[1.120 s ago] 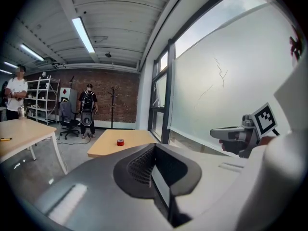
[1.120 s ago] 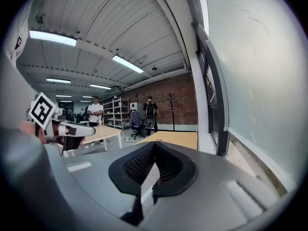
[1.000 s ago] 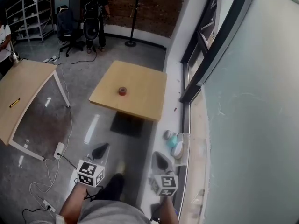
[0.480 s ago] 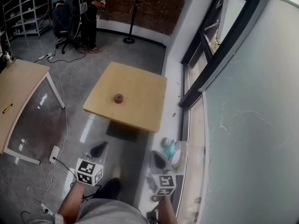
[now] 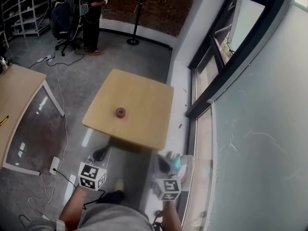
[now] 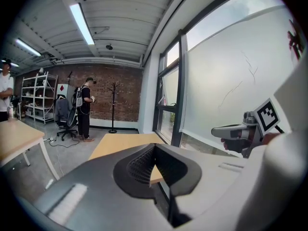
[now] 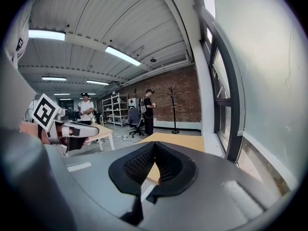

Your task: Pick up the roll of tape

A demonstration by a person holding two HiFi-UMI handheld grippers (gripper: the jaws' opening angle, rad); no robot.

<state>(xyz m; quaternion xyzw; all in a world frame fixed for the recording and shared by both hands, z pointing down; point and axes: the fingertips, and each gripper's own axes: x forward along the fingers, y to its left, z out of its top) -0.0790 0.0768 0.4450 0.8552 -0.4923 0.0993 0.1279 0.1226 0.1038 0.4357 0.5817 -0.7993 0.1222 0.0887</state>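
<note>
The roll of tape, small and reddish-brown, lies flat near the middle of a square wooden table ahead of me. My left gripper is held low at the near left, short of the table's front edge, jaws shut and empty. My right gripper is beside it at the near right, also shut with nothing in it. In the left gripper view the jaws meet over the tabletop; the tape is hidden there. The right gripper view shows its closed jaws and the table.
A second wooden table stands at the left, with cables and a power strip on the floor. A person and an office chair are at the back. A glass wall runs along the right, with small items by its sill.
Both grippers have travelled forward together toward the square table, which with the tape now sits lower and nearer in the head view. Jaws stayed shut.
</note>
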